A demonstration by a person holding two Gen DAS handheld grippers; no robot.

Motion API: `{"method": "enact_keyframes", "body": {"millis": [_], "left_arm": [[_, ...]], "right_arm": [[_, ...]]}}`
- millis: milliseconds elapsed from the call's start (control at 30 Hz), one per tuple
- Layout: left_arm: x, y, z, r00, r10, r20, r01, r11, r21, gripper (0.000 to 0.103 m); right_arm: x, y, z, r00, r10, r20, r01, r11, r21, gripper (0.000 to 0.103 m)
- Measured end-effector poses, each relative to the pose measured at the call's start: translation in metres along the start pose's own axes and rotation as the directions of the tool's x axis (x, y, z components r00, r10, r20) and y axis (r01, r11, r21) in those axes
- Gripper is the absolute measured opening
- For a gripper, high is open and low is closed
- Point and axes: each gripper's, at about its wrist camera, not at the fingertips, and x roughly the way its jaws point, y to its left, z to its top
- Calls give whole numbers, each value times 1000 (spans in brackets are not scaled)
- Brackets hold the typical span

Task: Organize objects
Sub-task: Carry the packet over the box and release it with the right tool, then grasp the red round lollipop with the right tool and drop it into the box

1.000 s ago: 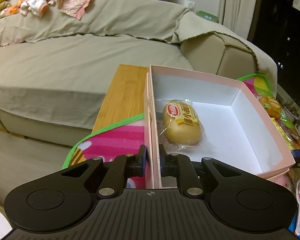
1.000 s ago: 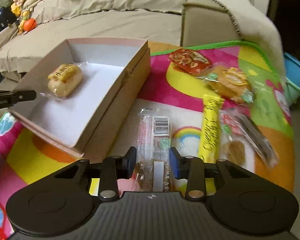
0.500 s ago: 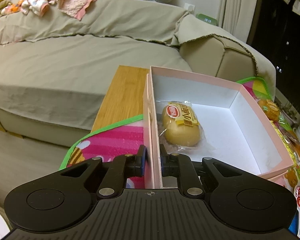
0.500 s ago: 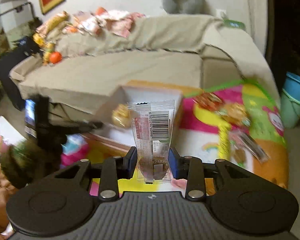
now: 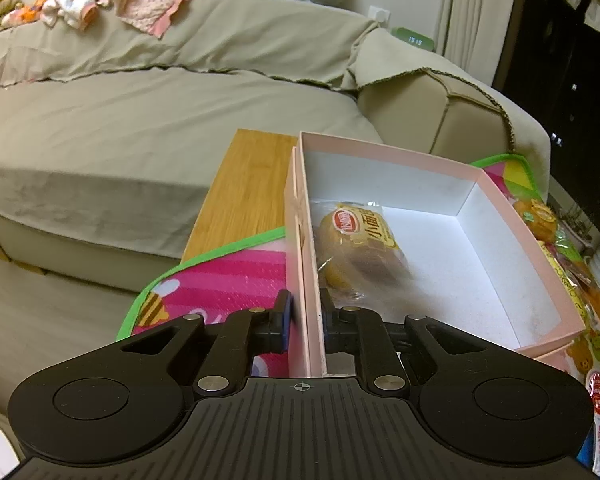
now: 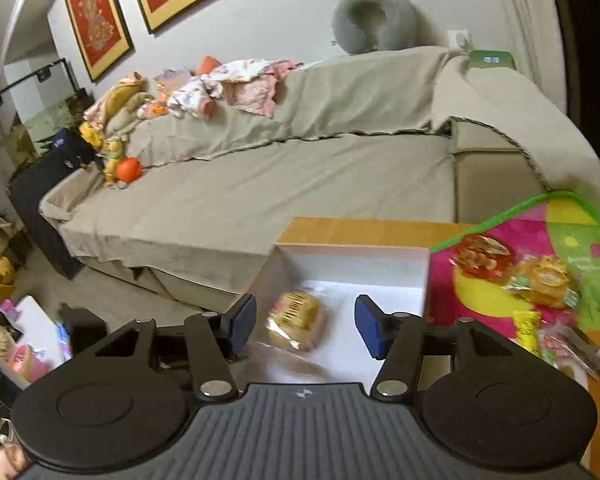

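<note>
Our right claw (image 6: 305, 326) hangs over the pink box (image 6: 352, 250), its jaws opening with nothing gripped between the blue pads (image 6: 367, 326); a blurred clear packet (image 6: 300, 366) seems to lie just below it on the box floor beside the wrapped bun (image 6: 295, 319). Our left claw (image 5: 305, 312) is clamped on the near wall of that box (image 5: 314, 280), steadying it on the worktop (image 5: 244, 184). We judge the next pick lies to our right: the remaining snacks (image 6: 540, 280) sit on the colourful mat (image 6: 560, 224), beyond the box's right wall, nearer the right claw, and the yellow stick (image 6: 527, 328) points its long axis away from us.
</note>
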Motion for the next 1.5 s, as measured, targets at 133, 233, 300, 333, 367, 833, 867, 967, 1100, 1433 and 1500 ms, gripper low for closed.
{"method": "enact_keyframes", "body": {"millis": [133, 233, 300, 333, 367, 833, 867, 967, 1100, 1433, 1500], "left_arm": [[0, 1, 0, 1000, 0, 4, 0, 1000, -8, 16], [0, 2, 0, 1000, 2, 7, -2, 1000, -13, 16], [0, 1, 0, 1000, 4, 6, -4, 1000, -12, 16], [0, 1, -1, 1000, 5, 6, -5, 1000, -12, 15], [0, 1, -1, 1000, 5, 6, -5, 1000, -11, 15], [-1, 0, -3, 1000, 12, 2, -12, 1000, -5, 16], [-1, 0, -3, 1000, 13, 1, -13, 1000, -4, 16], [-3, 1, -4, 1000, 13, 0, -13, 1000, 0, 16], [-3, 1, -5, 1000, 12, 0, -12, 1000, 2, 16], [-1, -7, -6, 1000, 18, 1, -18, 999, 27, 16], [-2, -7, -6, 1000, 16, 1, -16, 999, 28, 17]], "right_arm": [[-7, -24, -20, 996, -87, -12, 87, 996, 7, 66], [-15, -49, -36, 989, -148, -31, 149, 988, 47, 69], [-21, -65, -48, 982, -183, -51, 186, 980, 68, 73], [-24, -71, -56, 978, -201, -62, 206, 976, 75, 74], [-26, -75, -63, 973, -220, -69, 225, 971, 79, 77], [-36, -88, -138, 940, -289, -183, 310, 945, 103, 85], [-34, -84, -140, 938, -293, -185, 312, 946, 84, 85], [-26, -80, -146, 932, -305, -197, 321, 946, 50, 85], [-15, -82, -148, 919, -334, -208, 349, 936, 41, 85], [-23, -63, -141, 943, -281, -177, 281, 959, -22, 61], [-27, -56, -134, 954, -250, -163, 250, 968, -25, 61]]}}
